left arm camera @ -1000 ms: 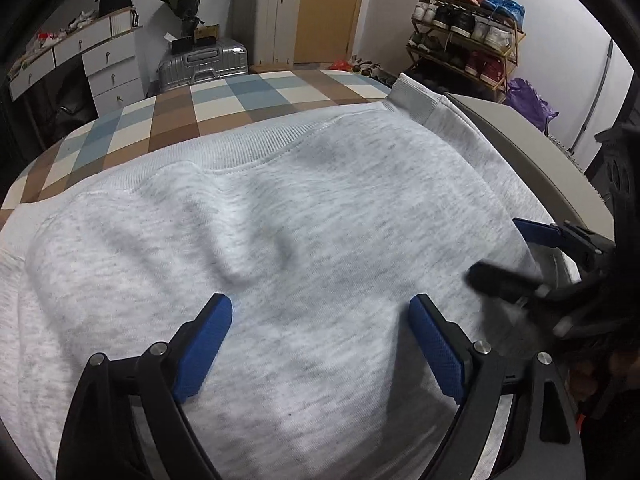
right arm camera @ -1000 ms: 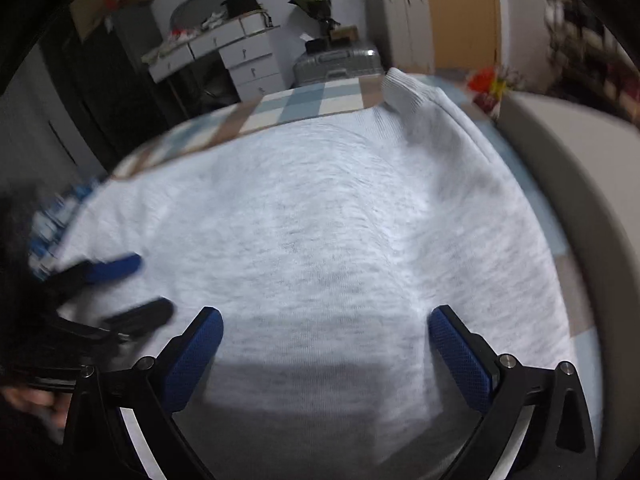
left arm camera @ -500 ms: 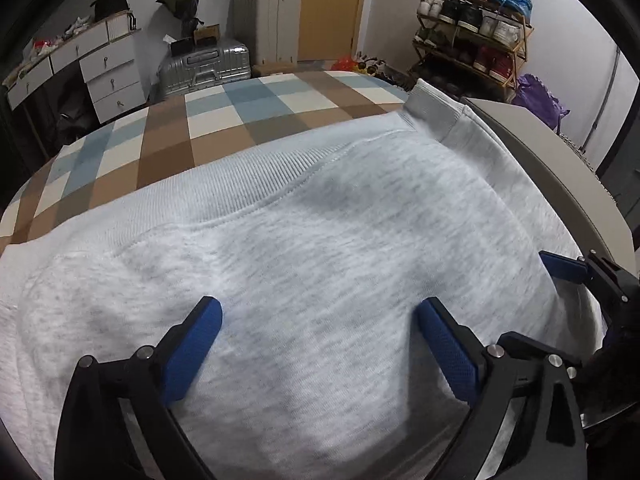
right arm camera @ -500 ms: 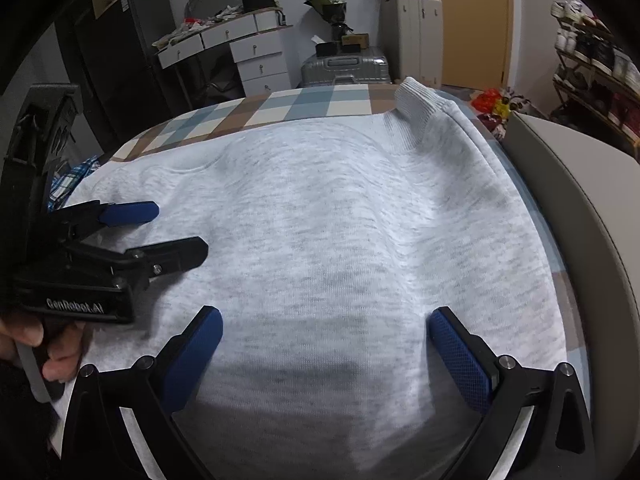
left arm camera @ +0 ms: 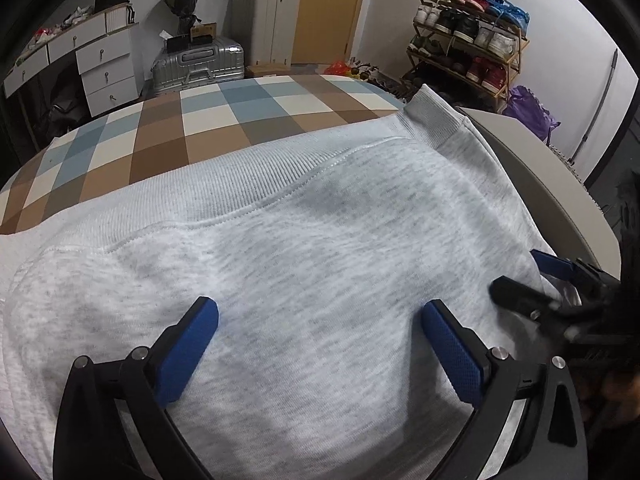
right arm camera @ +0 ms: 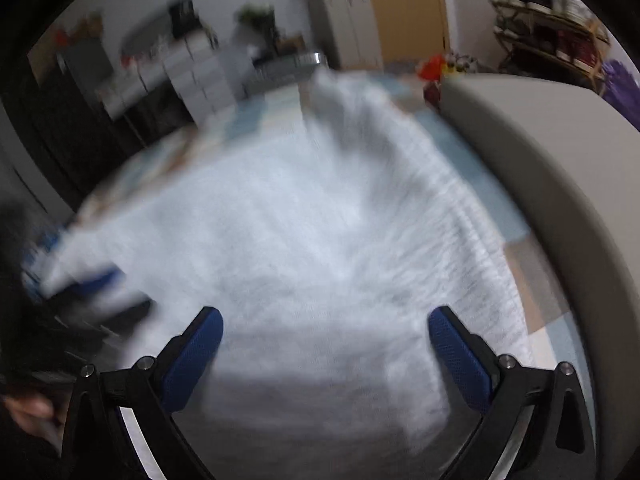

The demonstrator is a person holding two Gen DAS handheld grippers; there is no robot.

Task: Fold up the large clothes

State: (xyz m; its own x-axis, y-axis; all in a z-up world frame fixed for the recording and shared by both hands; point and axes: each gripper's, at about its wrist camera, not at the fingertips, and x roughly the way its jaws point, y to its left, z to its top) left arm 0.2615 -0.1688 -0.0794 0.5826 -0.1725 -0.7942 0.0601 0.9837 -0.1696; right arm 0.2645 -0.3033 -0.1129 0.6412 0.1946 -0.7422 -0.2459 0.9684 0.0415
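A large light grey sweatshirt [left arm camera: 320, 240] lies spread flat on a checked bedcover [left arm camera: 200, 120], its ribbed hem band [left arm camera: 240, 188] at the far side and a ribbed cuff [left arm camera: 432, 116] at the far right. My left gripper [left arm camera: 319, 306] hovers over the cloth, jaws wide open with nothing pinched. The right gripper [left arm camera: 520, 272] shows at the right edge near the garment's side. The right wrist view is blurred by motion. There my right gripper [right arm camera: 325, 314] stands open above the sweatshirt [right arm camera: 320, 220], with the left gripper [right arm camera: 108, 288] smeared at the left.
A grey padded bed edge [left arm camera: 540, 168] runs along the right, also in the right wrist view as the bed edge [right arm camera: 540, 140]. Beyond the bed stand a silver suitcase [left arm camera: 200, 64], white drawers [left arm camera: 104, 68] and a shoe rack [left arm camera: 472, 40].
The left jaws have spread a little wider and more of the checked cover shows beyond the hem. The right gripper has shifted at the garment's right side, and its view has turned blurry.
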